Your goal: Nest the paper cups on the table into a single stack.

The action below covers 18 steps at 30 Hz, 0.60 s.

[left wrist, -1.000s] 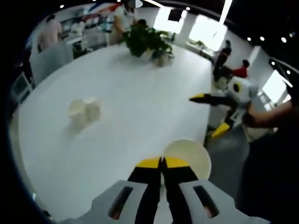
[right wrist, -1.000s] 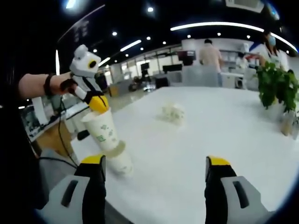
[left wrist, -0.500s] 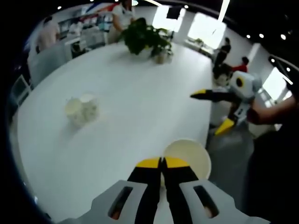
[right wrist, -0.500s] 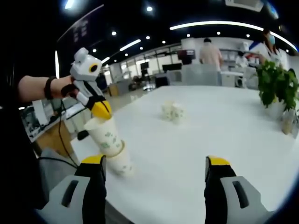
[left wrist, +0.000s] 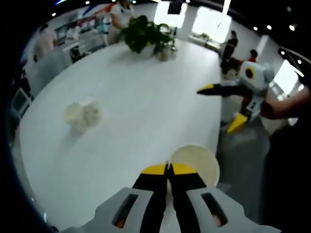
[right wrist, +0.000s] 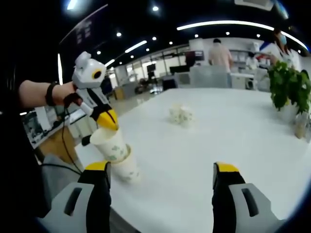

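My left gripper (left wrist: 167,169) is shut on the rim of a white paper cup (left wrist: 196,162), whose open mouth faces the camera. In the right gripper view that same cup (right wrist: 111,144), printed with green marks, sits partly sunk into another cup (right wrist: 125,169) standing on the white table (right wrist: 194,160) near its edge, with the left gripper (right wrist: 108,120) pinching its rim from above. A pair of cups (left wrist: 81,114) stands together farther out on the table, seen also as the cup pair (right wrist: 181,115). My right gripper (right wrist: 161,170) is open, held over the table with nothing between its fingers.
A potted plant (left wrist: 145,37) stands at the table's far side, and shows as the plant (right wrist: 287,92) at the right. People stand and sit beyond the table. The table edge (left wrist: 218,136) runs close to the nested cups.
The left gripper has pushed its held cup lower, deeper into the cup standing on the table. The right gripper has stayed open and nearly still.
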{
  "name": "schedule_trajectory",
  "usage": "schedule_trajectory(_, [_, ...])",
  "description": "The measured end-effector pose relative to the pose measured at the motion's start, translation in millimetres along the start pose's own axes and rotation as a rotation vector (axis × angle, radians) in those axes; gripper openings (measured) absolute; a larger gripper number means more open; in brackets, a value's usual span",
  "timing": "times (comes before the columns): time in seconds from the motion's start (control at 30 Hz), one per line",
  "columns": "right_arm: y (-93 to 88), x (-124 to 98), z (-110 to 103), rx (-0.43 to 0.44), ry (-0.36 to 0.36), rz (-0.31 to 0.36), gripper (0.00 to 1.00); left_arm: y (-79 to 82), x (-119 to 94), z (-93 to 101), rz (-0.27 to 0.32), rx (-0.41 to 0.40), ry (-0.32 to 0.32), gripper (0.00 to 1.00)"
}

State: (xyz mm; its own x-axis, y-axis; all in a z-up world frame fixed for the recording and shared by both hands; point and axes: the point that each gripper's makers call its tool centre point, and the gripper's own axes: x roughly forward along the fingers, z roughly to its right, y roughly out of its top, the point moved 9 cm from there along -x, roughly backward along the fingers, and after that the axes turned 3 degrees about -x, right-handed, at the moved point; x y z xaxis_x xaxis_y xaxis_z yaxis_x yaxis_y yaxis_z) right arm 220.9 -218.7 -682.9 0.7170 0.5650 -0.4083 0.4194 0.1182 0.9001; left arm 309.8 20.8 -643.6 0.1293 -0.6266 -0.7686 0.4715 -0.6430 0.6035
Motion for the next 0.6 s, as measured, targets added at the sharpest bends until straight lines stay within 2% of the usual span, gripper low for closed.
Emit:
schedule_trajectory(0.33, [-1.1, -3, 2, 0.007, -0.002, -0.001, 0.84, -3.4, 11, 1.8, -0.014, -0.009, -0.010, 0.01])
schedule_trajectory(0.6, [-3.3, -1, 4, 0.013, 0.000, -0.004, 0.84, -4.5, 16, 1.4, -0.026, 0.021, -0.012, 0.01])
